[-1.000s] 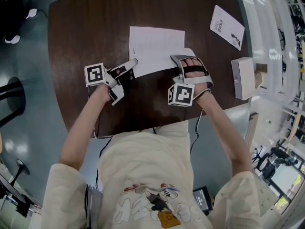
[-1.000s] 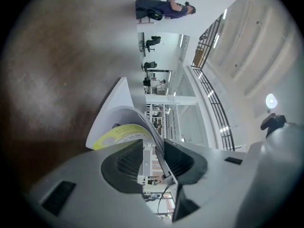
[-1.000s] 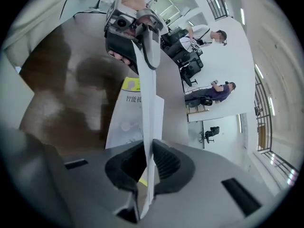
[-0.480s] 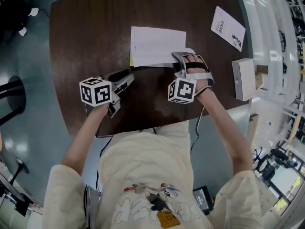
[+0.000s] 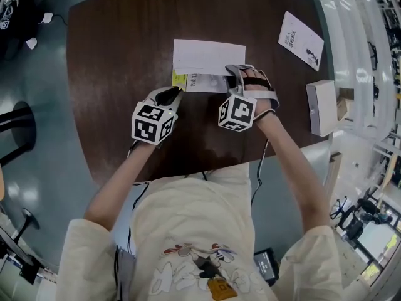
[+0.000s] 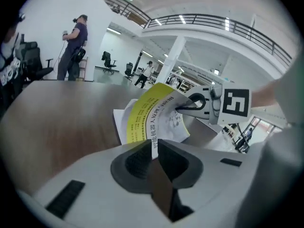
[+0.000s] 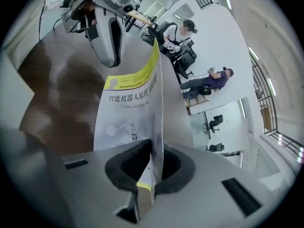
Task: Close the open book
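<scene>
Head view, looking steeply down: a person works at a dark wooden table (image 5: 106, 49). A book (image 5: 208, 55) lies near the middle of it. A thin booklet (image 5: 301, 37) and a white box (image 5: 321, 107) sit well apart from the book, off to the right.

The book looks partway shut. Its near cover (image 5: 199, 82), white with a yellow band, is raised off the table. It stands tilted up at the near edge of the white pages, neither lying open nor folded down onto them.

The left gripper (image 5: 175, 93) is at the cover's left corner. Its jaws have just been closing, and the left gripper view shows the thin edge of the cover caught between the pads. The right gripper (image 5: 233, 75) is at the cover's right side. The right gripper view shows its jaws pressed together on the sheet, which rises straight up from between them.

Judging from this, the lift is done and both ends of the cover are held. What seems left is to swing the cover over the pages, lay it flat and let go.
</scene>
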A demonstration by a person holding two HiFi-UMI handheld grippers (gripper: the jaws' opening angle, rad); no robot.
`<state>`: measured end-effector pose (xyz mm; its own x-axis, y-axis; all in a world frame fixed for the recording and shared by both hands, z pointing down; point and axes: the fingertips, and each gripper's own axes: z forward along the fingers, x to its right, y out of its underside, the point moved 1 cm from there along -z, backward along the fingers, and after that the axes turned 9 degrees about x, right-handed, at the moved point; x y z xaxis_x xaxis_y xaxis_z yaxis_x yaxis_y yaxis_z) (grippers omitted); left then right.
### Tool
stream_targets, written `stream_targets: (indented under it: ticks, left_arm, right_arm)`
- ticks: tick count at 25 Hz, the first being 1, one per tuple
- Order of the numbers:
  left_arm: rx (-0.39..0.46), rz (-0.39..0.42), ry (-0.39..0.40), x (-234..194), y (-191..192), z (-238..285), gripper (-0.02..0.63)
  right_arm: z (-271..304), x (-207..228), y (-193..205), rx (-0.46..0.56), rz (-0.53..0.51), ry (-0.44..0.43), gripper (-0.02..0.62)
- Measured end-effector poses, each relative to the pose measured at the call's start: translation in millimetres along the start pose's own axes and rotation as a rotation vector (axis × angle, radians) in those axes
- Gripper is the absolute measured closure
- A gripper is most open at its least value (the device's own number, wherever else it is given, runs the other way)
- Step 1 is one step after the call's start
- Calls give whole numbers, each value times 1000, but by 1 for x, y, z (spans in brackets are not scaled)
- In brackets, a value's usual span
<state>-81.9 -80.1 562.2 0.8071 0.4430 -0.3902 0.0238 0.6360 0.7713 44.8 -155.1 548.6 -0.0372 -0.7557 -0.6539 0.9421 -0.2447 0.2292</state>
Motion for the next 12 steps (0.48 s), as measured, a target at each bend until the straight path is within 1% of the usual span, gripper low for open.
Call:
stream_targets:
  ticks: [2, 4, 8, 10, 12]
  left_arm:
    - [-36, 70, -36, -4, 2, 12, 574]
    - [-82, 122, -69, -10, 7, 27, 589]
    - [-162, 165, -120, -26, 22, 50, 598]
    - [-178, 184, -135, -29, 26, 55, 600]
    - [-175, 195, -141, -30, 28, 58, 600]
  right_arm:
    - [4, 2, 0, -2, 17, -3, 569]
    - [6, 3, 1, -5, 33, -9, 569]
    - [14, 4, 1, -5, 44, -22, 569]
    - [19, 5, -1, 0, 46, -29, 566]
    - [23, 5, 1, 0, 52, -33, 564]
